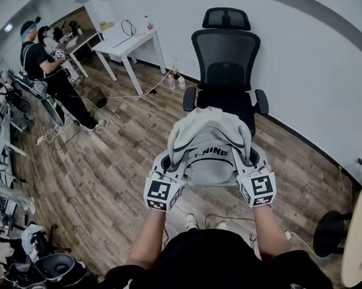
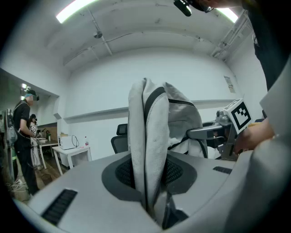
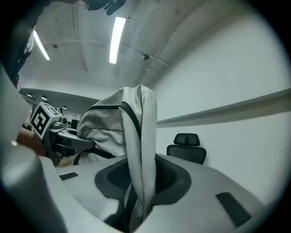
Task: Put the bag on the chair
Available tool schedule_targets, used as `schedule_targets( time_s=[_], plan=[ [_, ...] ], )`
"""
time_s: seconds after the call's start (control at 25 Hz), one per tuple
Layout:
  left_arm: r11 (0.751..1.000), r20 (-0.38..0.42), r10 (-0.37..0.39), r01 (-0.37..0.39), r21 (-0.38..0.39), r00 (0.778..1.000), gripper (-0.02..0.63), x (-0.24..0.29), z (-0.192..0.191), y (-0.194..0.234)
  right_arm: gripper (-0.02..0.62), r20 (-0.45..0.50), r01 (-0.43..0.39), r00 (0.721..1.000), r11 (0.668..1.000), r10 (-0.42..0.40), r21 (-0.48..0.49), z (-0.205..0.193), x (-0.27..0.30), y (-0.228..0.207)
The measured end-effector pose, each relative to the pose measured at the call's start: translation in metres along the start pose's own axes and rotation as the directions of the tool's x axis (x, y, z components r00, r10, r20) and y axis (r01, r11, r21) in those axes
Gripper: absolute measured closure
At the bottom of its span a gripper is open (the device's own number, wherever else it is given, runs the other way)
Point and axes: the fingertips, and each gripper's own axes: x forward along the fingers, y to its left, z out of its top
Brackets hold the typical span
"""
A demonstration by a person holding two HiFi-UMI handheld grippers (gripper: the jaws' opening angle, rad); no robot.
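Grey bag (image 1: 210,149), one, clamped by left claw (image 1: 175,162) and right claw (image 1: 247,162); one chair (image 1: 225,65).

We see a wood-plank floor (image 1: 121,168) carrying a black office chair (image 1: 225,59) (backed close to the white wall), a white table (image 1: 128,43) bearing a bottle (image 1: 148,23), and a loose cable (image 1: 135,96).

bag (image 1: 209,142): pale grey backpack, black trim and lettering; slumped, top fabric folded over.
chair (image 1: 225,59): black mesh office chair, headrest, two armrests; upright, seat facing the bag.
bag position: in the air just before the chair, side folds pinched in left gripper (image 1: 170,164) and right gripper (image 1: 249,164).
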Motion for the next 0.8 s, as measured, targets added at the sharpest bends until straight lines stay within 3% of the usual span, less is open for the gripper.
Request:
schedule_targets(
  time_s=[0.8],
  plan=[
    [0.998,0.012,-0.061,0.061,-0.001,0.998,0.503,-0.006,-0.001,0.019,0.471,0.041,0.010,0.999,0.999,-0.012,0.043,0.004,0.004,0.023]
  ],
)
